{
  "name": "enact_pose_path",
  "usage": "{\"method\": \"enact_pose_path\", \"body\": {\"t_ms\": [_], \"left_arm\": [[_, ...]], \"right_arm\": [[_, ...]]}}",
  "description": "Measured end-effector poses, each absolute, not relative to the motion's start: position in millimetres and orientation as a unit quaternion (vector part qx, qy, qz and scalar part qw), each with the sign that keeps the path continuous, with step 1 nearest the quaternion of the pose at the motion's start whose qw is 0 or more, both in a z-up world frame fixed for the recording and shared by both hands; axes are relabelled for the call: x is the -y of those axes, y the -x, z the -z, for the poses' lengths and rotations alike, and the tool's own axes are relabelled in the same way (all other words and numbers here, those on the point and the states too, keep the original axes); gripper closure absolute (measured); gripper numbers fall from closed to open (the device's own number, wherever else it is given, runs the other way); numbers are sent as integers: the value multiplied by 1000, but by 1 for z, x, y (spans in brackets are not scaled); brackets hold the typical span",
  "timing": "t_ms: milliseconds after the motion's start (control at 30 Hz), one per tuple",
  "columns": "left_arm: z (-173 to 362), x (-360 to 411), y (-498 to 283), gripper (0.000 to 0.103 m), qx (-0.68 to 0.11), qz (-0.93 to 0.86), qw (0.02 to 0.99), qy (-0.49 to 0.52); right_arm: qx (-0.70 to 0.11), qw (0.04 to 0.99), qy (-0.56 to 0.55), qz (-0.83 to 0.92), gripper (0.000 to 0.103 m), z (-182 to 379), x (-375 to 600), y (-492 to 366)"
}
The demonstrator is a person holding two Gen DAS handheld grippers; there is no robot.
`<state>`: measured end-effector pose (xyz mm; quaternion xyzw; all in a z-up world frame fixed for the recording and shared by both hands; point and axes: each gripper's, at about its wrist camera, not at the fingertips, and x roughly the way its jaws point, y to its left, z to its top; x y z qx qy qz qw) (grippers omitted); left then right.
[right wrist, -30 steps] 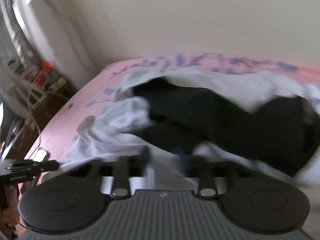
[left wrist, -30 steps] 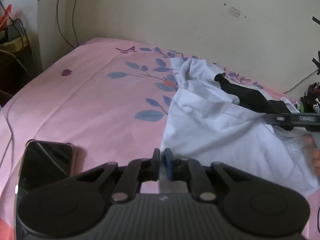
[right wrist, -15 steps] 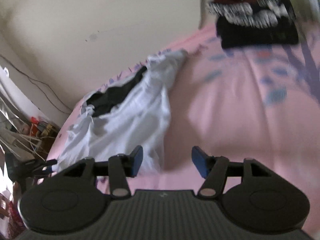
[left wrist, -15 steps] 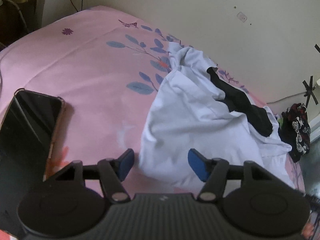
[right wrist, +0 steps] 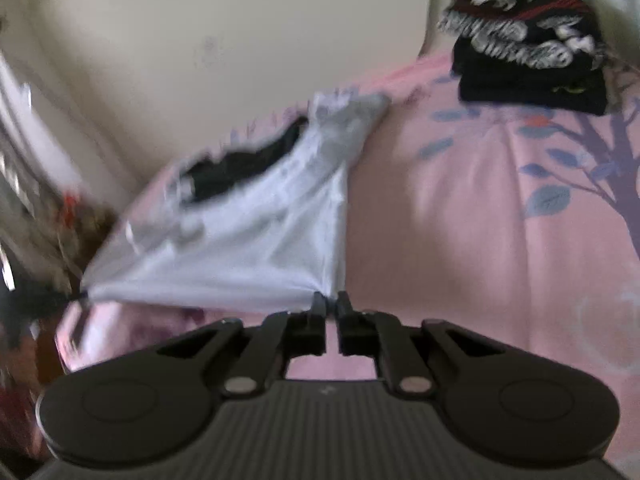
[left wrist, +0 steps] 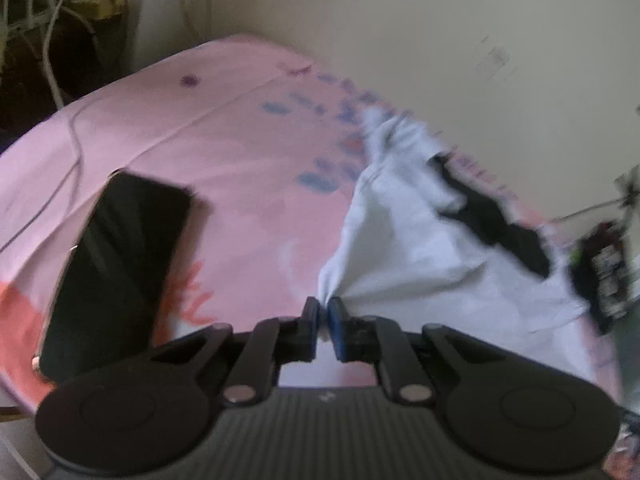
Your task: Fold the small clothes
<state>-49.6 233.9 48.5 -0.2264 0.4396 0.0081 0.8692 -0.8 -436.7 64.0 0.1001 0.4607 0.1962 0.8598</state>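
A white garment (left wrist: 420, 248) with a black piece (left wrist: 496, 224) on its far part lies on the pink bed sheet (left wrist: 224, 152). My left gripper (left wrist: 323, 309) is shut on its near left corner. In the right wrist view the same white garment (right wrist: 256, 236) is stretched, and my right gripper (right wrist: 330, 303) is shut on its near right corner. The black piece (right wrist: 248, 164) shows at its far end. The left gripper's tip (right wrist: 80, 294) holds the opposite corner at the left.
A black phone (left wrist: 116, 256) lies on the sheet left of my left gripper. A folded stack of dark patterned clothes (right wrist: 528, 40) sits at the far right of the bed. A cream wall (left wrist: 400, 32) runs behind. Cables and clutter (left wrist: 48, 8) stand beyond the bed's left end.
Both grippers were open half a second ago; both have closed on the white garment's near corners. The garment's near edge is now pulled taut between them.
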Motion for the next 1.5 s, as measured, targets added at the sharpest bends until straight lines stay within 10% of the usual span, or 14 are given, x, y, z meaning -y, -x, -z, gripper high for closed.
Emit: {"method": "enact_pose_path", "body": {"t_ms": [300, 400, 633, 900, 1000, 1033, 1067, 1133, 1500], "left_arm": [[-126, -248, -9, 72, -367, -38, 913, 173], [-144, -214, -89, 50, -352, 28, 929, 108], [-93, -130, -295, 49, -424, 107, 896, 76], [-31, -89, -359, 28, -475, 131, 869, 34], [-17, -85, -355, 37, -488, 133, 863, 17], [-17, -83, -351, 61, -475, 129, 870, 5], [-18, -80, -349, 70, -471, 134, 872, -1], [-22, -78, -345, 94, -469, 137, 872, 12], [-132, -101, -184, 98, -332, 179, 925, 35]], "right_arm": [[-360, 908, -47, -208, 58, -166, 437, -96], [-368, 897, -40, -241, 49, -172, 409, -171], [-459, 850, -12, -259, 48, -94, 336, -326], [-502, 816, 6, -287, 48, -19, 297, -388], [-497, 814, 9, -301, 47, -13, 290, -389], [-495, 811, 11, -312, 58, -14, 287, -388], [-495, 808, 14, -320, 90, -14, 284, -386], [-485, 812, 31, -323, 97, -21, 280, -380], [-371, 845, 69, -379, 101, -147, 284, -229]]}}
